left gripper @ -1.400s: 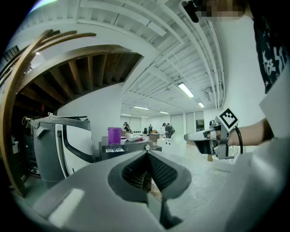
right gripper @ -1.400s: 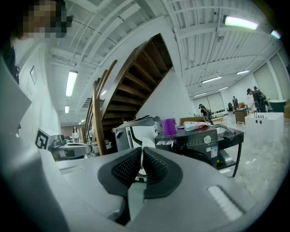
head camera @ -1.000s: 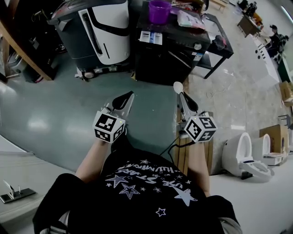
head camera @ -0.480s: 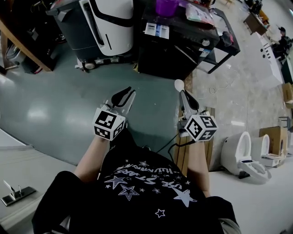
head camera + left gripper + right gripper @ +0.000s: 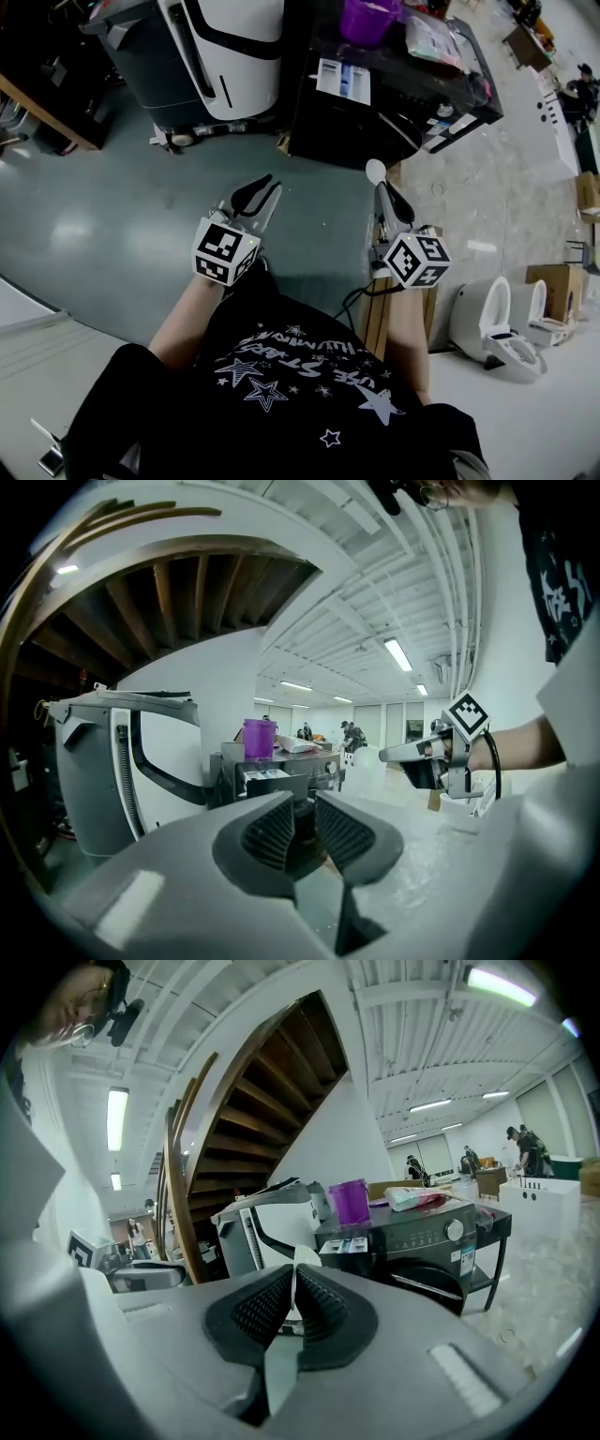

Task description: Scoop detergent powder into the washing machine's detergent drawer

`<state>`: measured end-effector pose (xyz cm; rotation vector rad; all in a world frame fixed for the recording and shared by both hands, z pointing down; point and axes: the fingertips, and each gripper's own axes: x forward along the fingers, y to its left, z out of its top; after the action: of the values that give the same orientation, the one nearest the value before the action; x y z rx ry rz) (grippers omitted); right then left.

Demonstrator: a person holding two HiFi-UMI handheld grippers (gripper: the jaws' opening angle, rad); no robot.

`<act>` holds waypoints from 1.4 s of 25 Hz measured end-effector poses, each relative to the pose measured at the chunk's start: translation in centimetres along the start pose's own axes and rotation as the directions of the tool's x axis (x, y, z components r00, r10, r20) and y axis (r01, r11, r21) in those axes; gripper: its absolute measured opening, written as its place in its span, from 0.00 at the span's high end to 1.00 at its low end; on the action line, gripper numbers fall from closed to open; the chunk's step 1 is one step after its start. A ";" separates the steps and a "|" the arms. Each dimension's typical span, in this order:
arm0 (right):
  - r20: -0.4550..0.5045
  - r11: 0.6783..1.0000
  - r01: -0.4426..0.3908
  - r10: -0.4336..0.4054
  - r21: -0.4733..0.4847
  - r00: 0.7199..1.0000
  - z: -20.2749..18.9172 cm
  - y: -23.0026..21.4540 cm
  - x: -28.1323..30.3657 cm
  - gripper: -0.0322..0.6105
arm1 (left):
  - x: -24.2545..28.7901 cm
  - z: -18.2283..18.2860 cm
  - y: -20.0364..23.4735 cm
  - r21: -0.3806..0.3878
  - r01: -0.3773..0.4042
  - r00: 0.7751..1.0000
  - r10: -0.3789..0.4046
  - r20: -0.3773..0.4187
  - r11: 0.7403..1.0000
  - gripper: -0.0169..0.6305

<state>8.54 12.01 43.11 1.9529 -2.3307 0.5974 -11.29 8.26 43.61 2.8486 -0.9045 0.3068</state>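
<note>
A black washing machine (image 5: 394, 98) stands ahead, and a white and blue label marks its detergent drawer (image 5: 342, 81) at the top front. On top of it sit a purple cup (image 5: 367, 19) and a detergent bag (image 5: 429, 39). My right gripper (image 5: 382, 193) is shut on a white spoon (image 5: 375, 171) whose bowl points at the machine. The right gripper view shows the right gripper (image 5: 293, 1302) with the spoon (image 5: 303, 1262) clamped between its jaws. My left gripper (image 5: 261, 187) is held level beside it, open and empty. The left gripper view shows the left gripper (image 5: 302, 829) with a narrow gap.
A large white and grey appliance (image 5: 211, 56) stands left of the washing machine. A wooden pallet (image 5: 377, 314) lies by my right side, with white toilets (image 5: 497, 323) further right. A wooden staircase (image 5: 267, 1091) rises at the left. People stand far off in the hall.
The washing machine and the floor have shifted in the head view as the person steps closer. Both grippers keep their pose, the right one still shut on the spoon.
</note>
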 end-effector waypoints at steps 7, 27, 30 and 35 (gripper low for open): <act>0.024 0.997 0.079 -0.080 0.003 0.997 4.1 1.0 7.6 0.89 | 3.1 2.2 8.3 0.010 0.061 0.998 -0.061 0.012 0.998 0.94; 0.075 1.000 0.017 -0.017 0.003 0.997 11.0 -6.8 21.2 0.89 | 12.7 4.9 18.2 -0.002 -0.070 0.997 0.070 0.014 0.998 0.97; 0.096 1.000 -0.011 0.011 -0.004 0.995 14.1 -9.7 23.8 0.89 | 15.9 6.5 19.3 -0.003 -0.104 0.994 0.104 0.022 0.995 0.97; 0.140 0.998 -0.059 0.062 -0.030 0.988 18.8 -13.5 26.4 0.89 | 20.9 8.7 20.5 -0.005 -0.144 0.989 0.144 0.029 0.990 0.97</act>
<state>19.98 -20.49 36.51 1.9813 -2.4746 0.4437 -5.19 -21.59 41.42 2.7974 -1.1180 0.2795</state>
